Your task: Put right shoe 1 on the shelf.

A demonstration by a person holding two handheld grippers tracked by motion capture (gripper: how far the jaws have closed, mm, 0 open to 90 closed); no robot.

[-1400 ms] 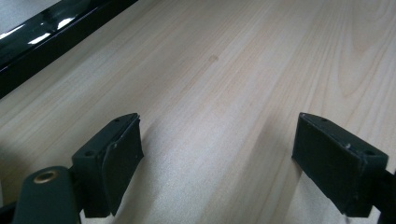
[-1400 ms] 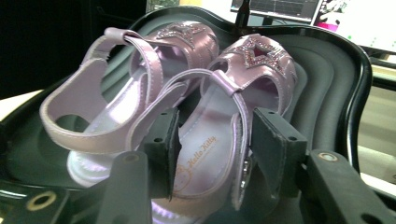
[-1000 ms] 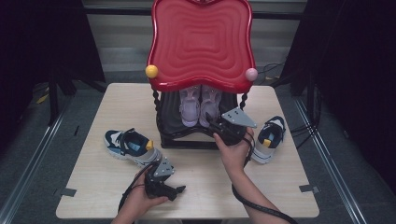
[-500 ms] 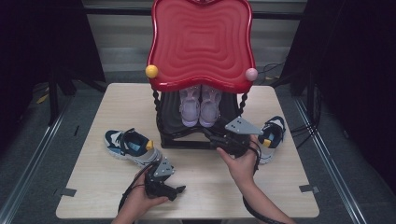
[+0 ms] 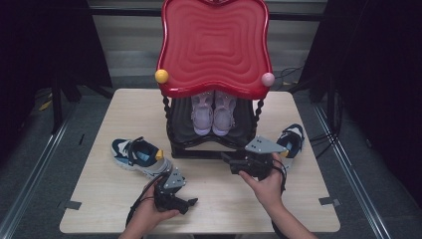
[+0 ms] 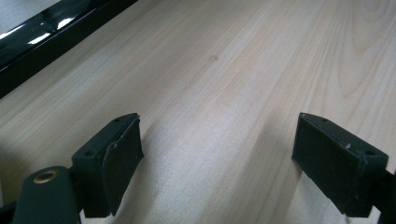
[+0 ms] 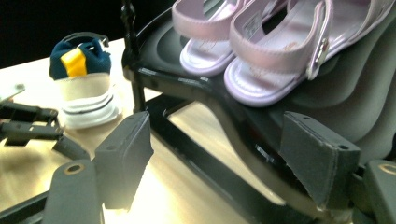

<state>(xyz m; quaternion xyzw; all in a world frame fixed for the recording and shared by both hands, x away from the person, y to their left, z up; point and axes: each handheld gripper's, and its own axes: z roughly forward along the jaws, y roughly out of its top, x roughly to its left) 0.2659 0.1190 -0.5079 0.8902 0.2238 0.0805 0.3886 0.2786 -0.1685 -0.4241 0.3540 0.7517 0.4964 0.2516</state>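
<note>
On the rack's (image 5: 214, 144) lower shelf, pink sandals (image 7: 261, 51) are being shown up close by the right gripper view, between jaws just opened wide around nothing. From above, the right gripper (image 5: 234, 162) is being held before the rack; the left gripper (image 5: 186, 203) is being rested open on the table (image 5: 124, 99).

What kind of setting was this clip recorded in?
Most likely a staged recording bay rather than a home: a light wooden table stands between black curtains on grey floor with metal rails. On it is a red-topped black shoe rack holding lilac sandals.
</note>
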